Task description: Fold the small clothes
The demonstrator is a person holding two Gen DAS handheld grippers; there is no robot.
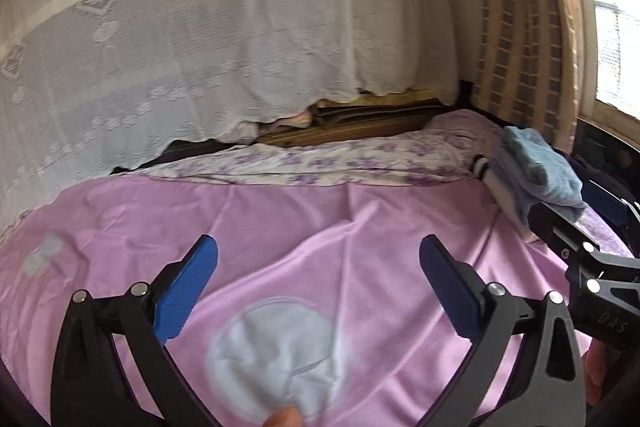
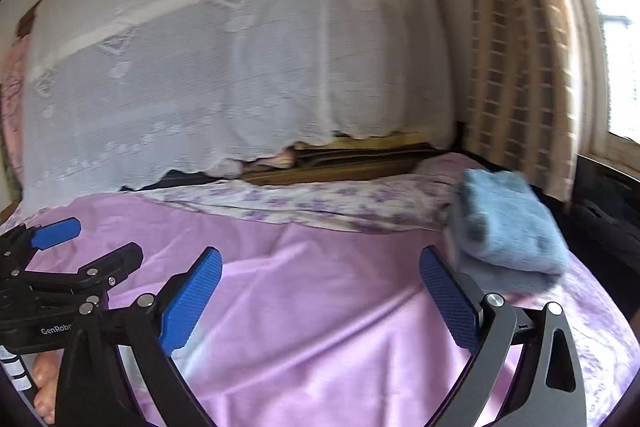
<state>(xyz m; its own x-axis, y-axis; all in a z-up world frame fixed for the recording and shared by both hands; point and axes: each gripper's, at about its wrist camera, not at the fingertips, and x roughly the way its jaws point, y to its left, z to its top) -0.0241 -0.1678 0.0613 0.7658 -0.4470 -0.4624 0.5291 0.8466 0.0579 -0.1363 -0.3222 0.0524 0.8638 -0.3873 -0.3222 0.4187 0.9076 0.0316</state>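
- Pink sheet [image 1: 360,219] spread over the bed, wrinkled, with a pale round patch [image 1: 276,351] near the front edge.
- Blue pads on both tongs.
- Left tongs [image 1: 318,291] wide open, holding nothing, up over the pale round patch on the sheet.
- Right tongs [image 2: 320,301] wide open too, holding nothing, up over the middle of the pink sheet.
- In the left view, part of the right tongs poking in at the right edge, close by the pile.
- In the right view, the left tongs [image 2: 88,247] seen at the left side, over the left part of the bed.
- Folded light blue cloth [image 2: 512,223] on top of a small pile [image 1: 516,187] at the far right corner of the bed, a bit blurry.
- Under the blue cloth, more folded things in the pile, white and grey; cannot tell what they are.
- Blue cloth just past the right pad of the right tongs, not touching it.
- Flowery purple and white sheet [image 2: 320,205] along the back edge of the bed, behind the pink one.
- White lace cover [image 1: 224,39] hanging over something big behind the bed.
- Brown wooden edge [image 1: 360,131] peeking out under the lace.
- Checked tan curtain [image 2: 516,47] at the right, next to a bright window [image 2: 624,67].
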